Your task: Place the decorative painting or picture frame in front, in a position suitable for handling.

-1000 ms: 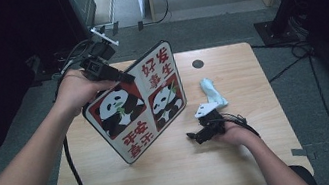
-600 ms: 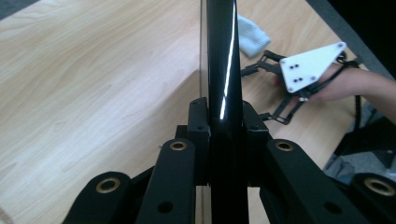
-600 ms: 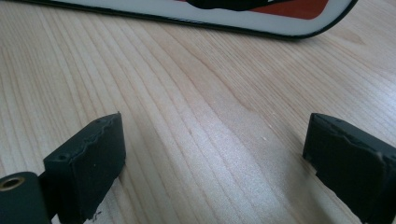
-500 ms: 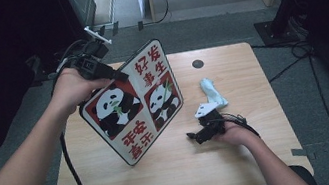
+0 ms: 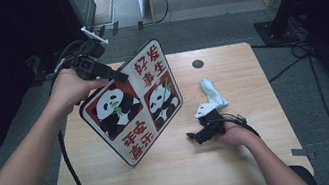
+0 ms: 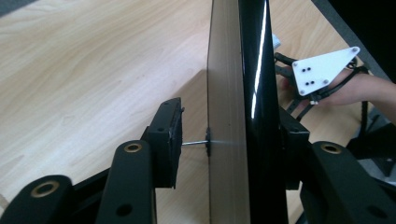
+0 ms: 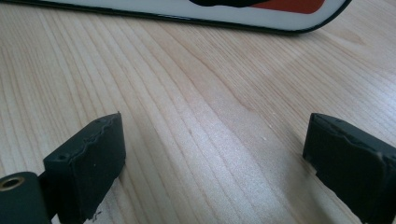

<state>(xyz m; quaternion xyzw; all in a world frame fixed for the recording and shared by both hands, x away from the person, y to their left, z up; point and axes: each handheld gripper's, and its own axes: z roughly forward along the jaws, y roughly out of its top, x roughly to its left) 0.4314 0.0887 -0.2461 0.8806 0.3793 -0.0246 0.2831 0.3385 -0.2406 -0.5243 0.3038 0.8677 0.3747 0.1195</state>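
Observation:
A panda picture board (image 5: 134, 105) with red characters stands tilted on its lower edge on the wooden table (image 5: 245, 160). My left gripper (image 5: 116, 75) straddles its upper left edge. In the left gripper view (image 6: 231, 137) its jaws have just been opening: the left pad (image 6: 169, 135) stands off the board's brown back (image 6: 226, 93) across a gap, and the other jaw lies against the glossy face. My right gripper (image 5: 195, 135) rests on the table to the board's right, open, with bare wood between its pads (image 7: 212, 163). The board's bottom edge (image 7: 187, 11) lies just ahead of it.
A crumpled white cloth (image 5: 213, 92) lies behind the right hand. A dark round hole (image 5: 197, 63) sits near the table's far edge. Cables trail from both grippers, and dark equipment stands beyond the table at left and right.
The board's top and the left hand have shifted slightly to the left. The right hand has kept still.

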